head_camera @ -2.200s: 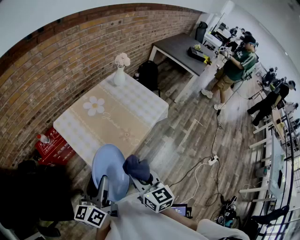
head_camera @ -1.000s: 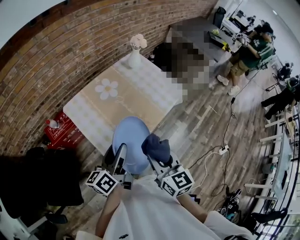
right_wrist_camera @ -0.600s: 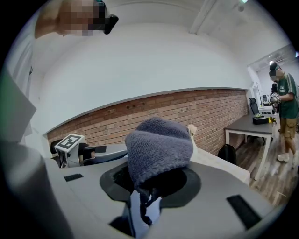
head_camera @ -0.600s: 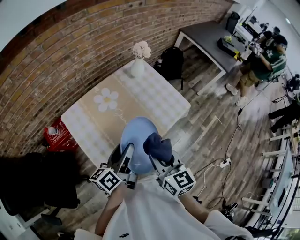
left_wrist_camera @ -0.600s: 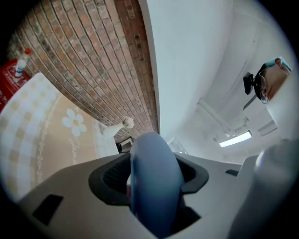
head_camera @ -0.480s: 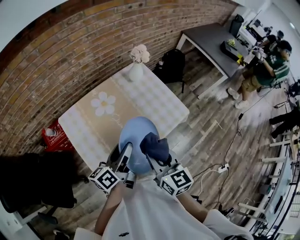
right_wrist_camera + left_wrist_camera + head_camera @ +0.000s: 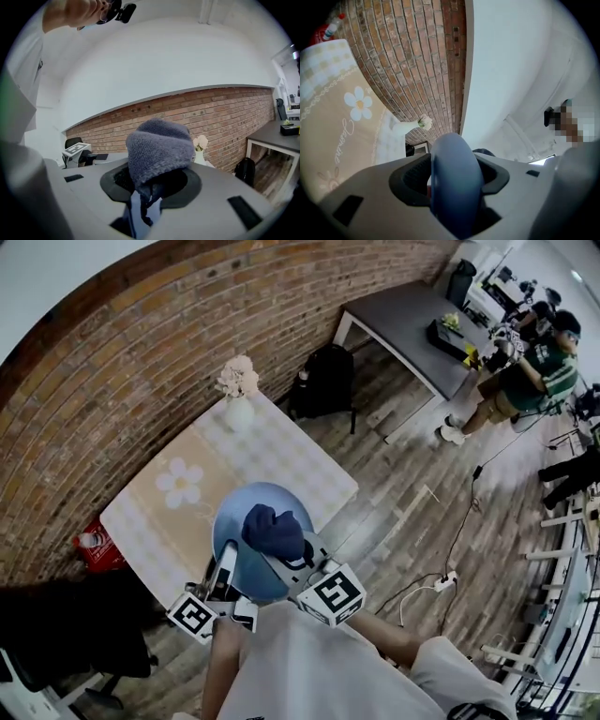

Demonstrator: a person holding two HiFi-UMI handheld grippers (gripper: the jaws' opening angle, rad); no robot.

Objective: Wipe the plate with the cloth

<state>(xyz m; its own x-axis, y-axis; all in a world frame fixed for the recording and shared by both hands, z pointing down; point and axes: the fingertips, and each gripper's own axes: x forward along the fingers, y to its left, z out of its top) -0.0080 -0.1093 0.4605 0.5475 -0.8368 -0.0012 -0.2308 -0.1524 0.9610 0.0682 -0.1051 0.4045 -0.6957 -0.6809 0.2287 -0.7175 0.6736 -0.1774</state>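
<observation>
A light blue plate [image 7: 236, 526] is held on edge above the near corner of the table, with my left gripper [image 7: 225, 574] shut on its lower rim. In the left gripper view the plate's rim [image 7: 453, 161] stands between the jaws of the left gripper [image 7: 454, 192]. A dark blue knitted cloth [image 7: 275, 531] is bunched in my right gripper [image 7: 289, 557] and lies over the middle of the plate's face. The right gripper view shows the cloth [image 7: 157, 150] bulging out of the shut right gripper [image 7: 149, 190].
A table [image 7: 178, 521] with a beige flowered cover carries a white vase of flowers [image 7: 237, 399] at its far corner. A black backpack [image 7: 324, 381] leans by the brick wall. Beyond are a grey table [image 7: 403, 315] and a person [image 7: 525, 371]. A cable [image 7: 441, 582] lies on the wooden floor.
The cloth has moved left from the plate's right edge onto the middle of its face. The head view has swung, so the table now sits further left.
</observation>
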